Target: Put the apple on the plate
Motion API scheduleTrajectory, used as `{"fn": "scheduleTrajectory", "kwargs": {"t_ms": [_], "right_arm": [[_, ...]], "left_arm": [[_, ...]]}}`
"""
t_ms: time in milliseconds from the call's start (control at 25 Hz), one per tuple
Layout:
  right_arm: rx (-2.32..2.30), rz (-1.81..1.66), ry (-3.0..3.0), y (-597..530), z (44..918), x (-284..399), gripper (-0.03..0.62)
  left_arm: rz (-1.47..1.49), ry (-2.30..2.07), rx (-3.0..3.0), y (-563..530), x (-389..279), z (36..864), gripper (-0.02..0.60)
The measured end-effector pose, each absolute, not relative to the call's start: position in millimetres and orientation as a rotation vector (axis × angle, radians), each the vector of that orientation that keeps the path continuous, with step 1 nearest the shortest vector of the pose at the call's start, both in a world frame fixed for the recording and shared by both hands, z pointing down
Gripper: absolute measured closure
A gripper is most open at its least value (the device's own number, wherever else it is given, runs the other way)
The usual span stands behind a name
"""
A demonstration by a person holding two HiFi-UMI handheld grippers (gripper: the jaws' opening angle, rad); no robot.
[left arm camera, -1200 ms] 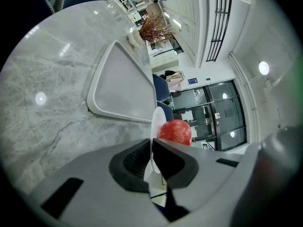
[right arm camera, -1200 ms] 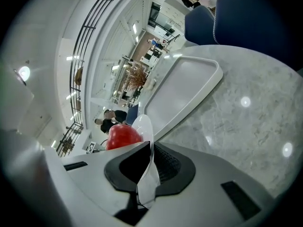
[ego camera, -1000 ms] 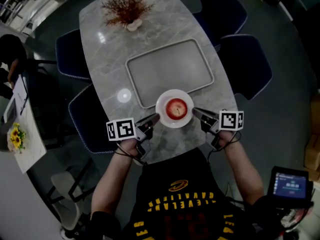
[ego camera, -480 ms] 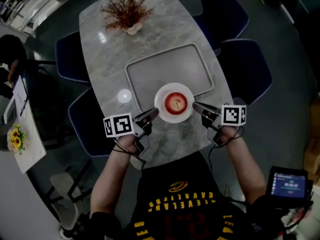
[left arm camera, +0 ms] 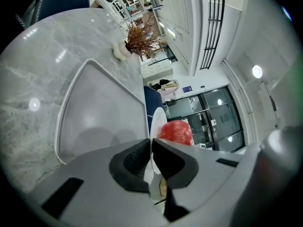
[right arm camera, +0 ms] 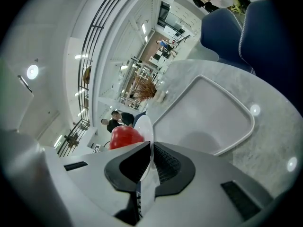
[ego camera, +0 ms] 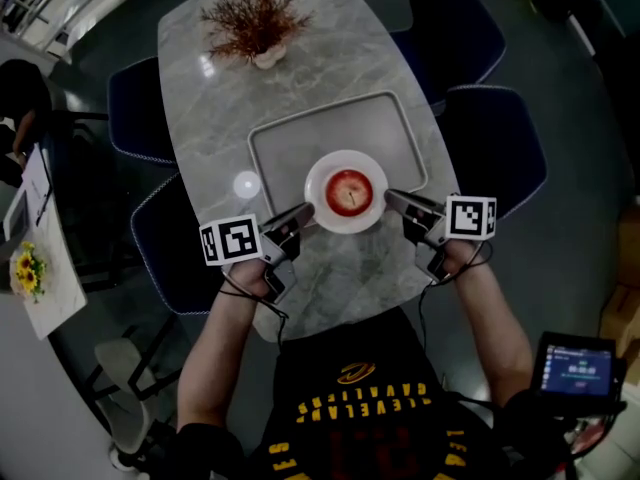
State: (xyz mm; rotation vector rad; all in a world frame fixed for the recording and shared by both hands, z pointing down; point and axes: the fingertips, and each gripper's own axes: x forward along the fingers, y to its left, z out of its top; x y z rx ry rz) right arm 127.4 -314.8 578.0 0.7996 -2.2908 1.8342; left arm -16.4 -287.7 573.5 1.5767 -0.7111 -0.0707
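Observation:
A red apple point(ego camera: 348, 190) sits on a small white plate point(ego camera: 346, 158), which hangs over the near edge of a grey tray point(ego camera: 300, 148). My left gripper point(ego camera: 305, 211) is shut on the plate's left rim, and my right gripper point(ego camera: 390, 198) is shut on its right rim. The left gripper view has the plate point(left arm camera: 156, 119) edge-on between the closed jaws of the left gripper point(left arm camera: 151, 150), with the apple point(left arm camera: 175, 131) just beyond. In the right gripper view the plate point(right arm camera: 144, 126) is pinched by the right gripper point(right arm camera: 151, 150), with the apple point(right arm camera: 125, 136) to the left.
The tray point(left arm camera: 104, 112) point(right arm camera: 213, 112) lies in the middle of a marble table point(ego camera: 210, 98). A dried red plant point(ego camera: 255, 18) stands at the far end. Dark blue chairs point(ego camera: 490, 138) ring the table. A device with a lit screen point(ego camera: 575, 368) is at lower right.
Both grippers have carried the plate with the apple away from the person, from the table's near part to over the tray's near edge.

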Motion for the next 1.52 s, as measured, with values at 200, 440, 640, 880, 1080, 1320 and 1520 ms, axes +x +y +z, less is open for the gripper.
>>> {"fn": "scheduleTrajectory", "kwargs": {"t_ms": [200, 440, 640, 880, 1080, 1320, 1520], "right_arm": [[0.771, 1.82, -2.301, -313, 577, 125, 0.562], [0.776, 1.808, -2.284, -317, 574, 125, 0.563], [0.728, 1.799, -2.316, -319, 567, 117, 0.563], [0.73, 1.797, -2.312, -320, 564, 116, 0.563], [0.722, 1.793, -2.316, -319, 563, 115, 0.563], [0.742, 1.785, -2.284, -318, 570, 119, 0.563], [0.762, 1.784, -2.247, -315, 576, 121, 0.563]], "left_arm": [[-0.078, -0.722, 1.568, -284, -16, 577, 0.561], [-0.086, -0.733, 1.563, -286, -17, 574, 0.561], [-0.088, -0.741, 1.557, -285, -21, 570, 0.561], [-0.076, -0.746, 1.549, -284, -23, 568, 0.561], [-0.08, -0.727, 1.548, -283, -20, 570, 0.561], [-0.06, -0.724, 1.538, -282, -19, 574, 0.561], [-0.052, -0.715, 1.525, -280, -17, 582, 0.561]]}}
